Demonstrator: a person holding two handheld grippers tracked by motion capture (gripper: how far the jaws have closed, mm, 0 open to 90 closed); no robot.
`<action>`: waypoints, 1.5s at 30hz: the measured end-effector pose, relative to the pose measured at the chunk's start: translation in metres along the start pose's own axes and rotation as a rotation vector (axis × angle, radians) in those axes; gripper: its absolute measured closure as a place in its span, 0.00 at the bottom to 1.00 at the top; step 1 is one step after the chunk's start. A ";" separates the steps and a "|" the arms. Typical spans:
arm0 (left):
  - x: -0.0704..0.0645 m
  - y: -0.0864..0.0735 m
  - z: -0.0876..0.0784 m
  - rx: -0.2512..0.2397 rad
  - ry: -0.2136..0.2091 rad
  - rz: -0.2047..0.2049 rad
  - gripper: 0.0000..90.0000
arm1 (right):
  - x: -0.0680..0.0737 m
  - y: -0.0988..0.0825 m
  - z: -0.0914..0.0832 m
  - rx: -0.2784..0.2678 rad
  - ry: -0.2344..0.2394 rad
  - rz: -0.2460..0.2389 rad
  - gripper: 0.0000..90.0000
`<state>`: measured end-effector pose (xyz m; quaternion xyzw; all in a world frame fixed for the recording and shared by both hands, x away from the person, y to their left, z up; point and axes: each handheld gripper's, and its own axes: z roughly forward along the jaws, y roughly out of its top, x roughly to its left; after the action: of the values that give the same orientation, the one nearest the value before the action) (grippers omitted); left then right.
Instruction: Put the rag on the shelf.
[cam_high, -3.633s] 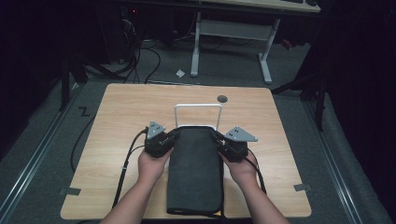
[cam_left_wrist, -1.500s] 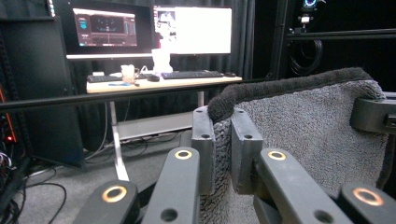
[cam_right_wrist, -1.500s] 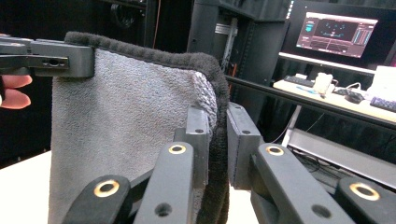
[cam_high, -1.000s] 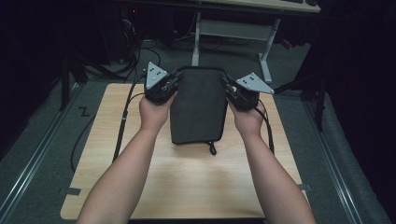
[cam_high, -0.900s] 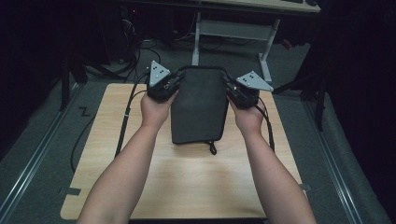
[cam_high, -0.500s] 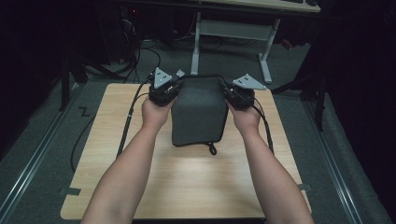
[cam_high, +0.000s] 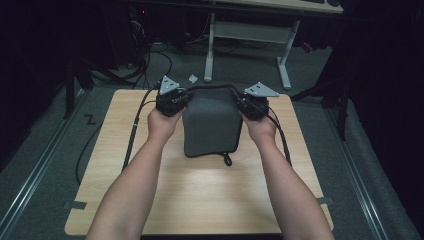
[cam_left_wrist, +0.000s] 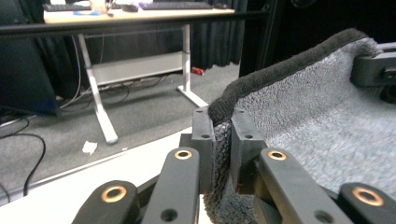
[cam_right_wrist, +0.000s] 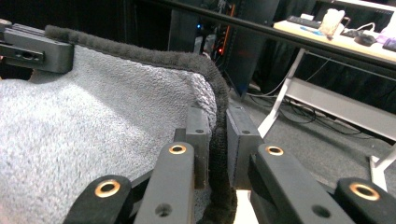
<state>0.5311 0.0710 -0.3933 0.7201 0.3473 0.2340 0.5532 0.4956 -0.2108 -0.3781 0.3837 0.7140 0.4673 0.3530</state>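
Note:
A dark grey towel (cam_high: 210, 122) hangs between my two grippers over the far half of the wooden table (cam_high: 200, 200). Its lower edge, with a small loop (cam_high: 227, 161), rests on the tabletop. My left gripper (cam_high: 172, 100) is shut on the towel's upper left corner. The left gripper view shows the jaws (cam_left_wrist: 223, 126) pinching the black-hemmed edge of the towel (cam_left_wrist: 317, 126). My right gripper (cam_high: 252, 106) is shut on the upper right corner, and its jaws (cam_right_wrist: 218, 123) clamp the hem of the towel (cam_right_wrist: 93, 126). Each gripper view shows the other gripper across the towel.
Beyond the table's far edge stands a desk on white legs (cam_high: 245, 40), with cables on the dark floor to the left (cam_high: 145, 60) and a paper scrap (cam_high: 192, 78). Gripper cables trail down the table beside both forearms.
Both hands have sunk with the towel, so its top edge is lower and its bottom now lies on the table. Earlier still, the towel lay flat near the front, with a white frame behind it.

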 end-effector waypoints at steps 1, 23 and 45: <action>0.001 -0.001 0.001 0.002 -0.002 -0.004 0.92 | 0.001 -0.001 0.001 0.007 -0.003 -0.002 0.91; 0.011 -0.032 0.013 0.093 -0.050 -0.047 0.90 | -0.009 -0.026 0.005 0.051 0.050 -0.007 0.91; 0.011 -0.056 0.012 0.130 -0.058 -0.088 0.89 | -0.014 -0.047 0.015 0.083 0.104 0.110 0.90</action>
<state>0.5338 0.0797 -0.4507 0.7449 0.3771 0.1656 0.5249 0.5046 -0.2299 -0.4252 0.4120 0.7280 0.4752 0.2729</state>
